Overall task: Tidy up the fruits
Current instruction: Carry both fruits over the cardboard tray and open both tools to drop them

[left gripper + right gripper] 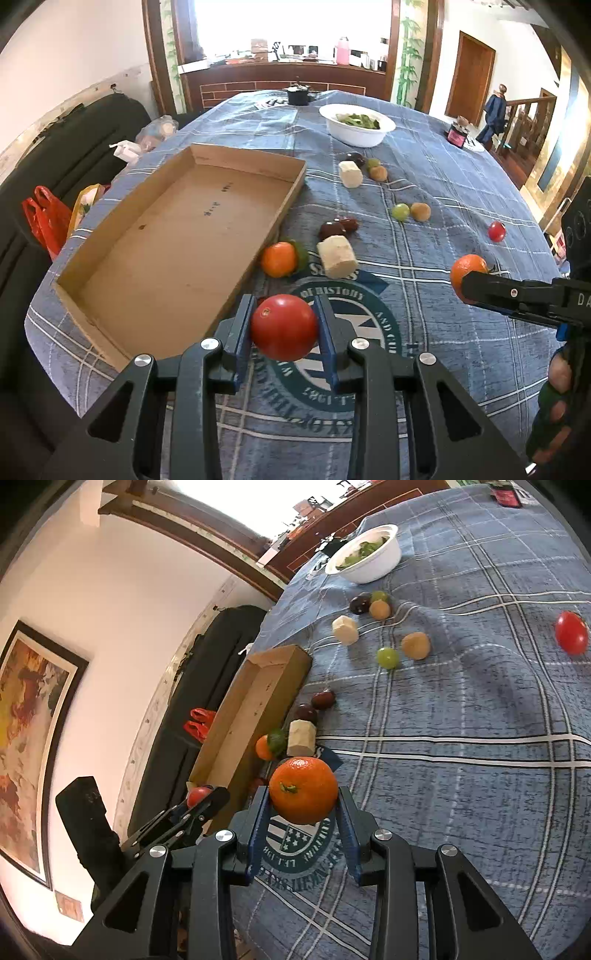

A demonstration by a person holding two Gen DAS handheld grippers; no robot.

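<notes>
Left wrist: tomato [283,326] between left tool [284,328] pads.

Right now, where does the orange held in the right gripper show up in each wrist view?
Left wrist view: the held orange sits at the right edge, partly hidden behind the right gripper's black jaws.
Right wrist view: the same orange sits low in the centre, clamped between blue pads.
Shared landmark: the white bowl of greens.

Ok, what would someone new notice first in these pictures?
Probably the two held fruits: a red tomato clamped in the left gripper and an orange in the right gripper, both above the blue plaid tablecloth. Next, the empty cardboard tray at left, with small fruits scattered beside it.
</notes>
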